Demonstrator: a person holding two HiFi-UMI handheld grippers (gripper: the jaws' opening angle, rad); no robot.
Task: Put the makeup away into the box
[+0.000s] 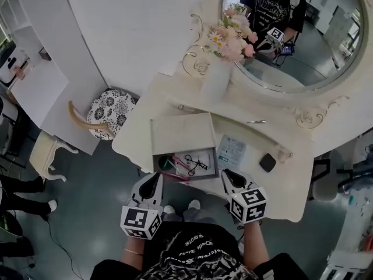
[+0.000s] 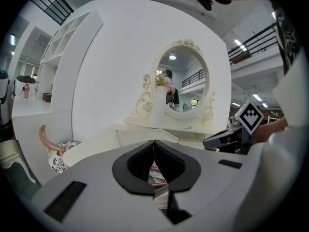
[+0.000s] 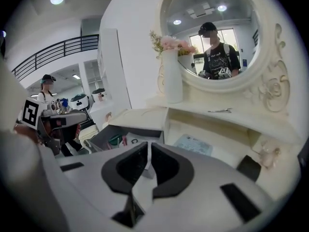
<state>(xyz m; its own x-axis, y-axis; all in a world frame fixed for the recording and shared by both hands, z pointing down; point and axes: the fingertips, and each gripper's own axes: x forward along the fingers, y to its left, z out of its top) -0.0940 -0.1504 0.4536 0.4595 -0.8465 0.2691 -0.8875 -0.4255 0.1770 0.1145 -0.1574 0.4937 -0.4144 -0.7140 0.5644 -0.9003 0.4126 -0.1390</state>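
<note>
An open box [image 1: 214, 167] lies at the front of the white vanity table [image 1: 291, 191], its lid [image 1: 182, 132] folded back. Inside are a green round item [image 1: 165, 163], pink pieces [image 1: 179, 165] and a black scissor-like tool [image 1: 196, 163]. On the tabletop lie a pale packet [image 1: 231, 150], a black compact [image 1: 267, 162] and a metal clip [image 1: 256, 122]. My left gripper [image 1: 156, 178] hovers at the box's front left, shut and empty. My right gripper [image 1: 228, 177] hangs off the box's right front corner, jaws nearly together with nothing seen between them. The right gripper view shows the box [image 3: 120, 135] and the packet [image 3: 193, 144].
A white vase of pink flowers [image 1: 218, 74] stands at the back beside the round mirror [image 1: 291, 34]. A patterned stool [image 1: 111, 112] sits left of the table, with a white chair [image 1: 46, 150] further left. The table's front edge is just under both grippers.
</note>
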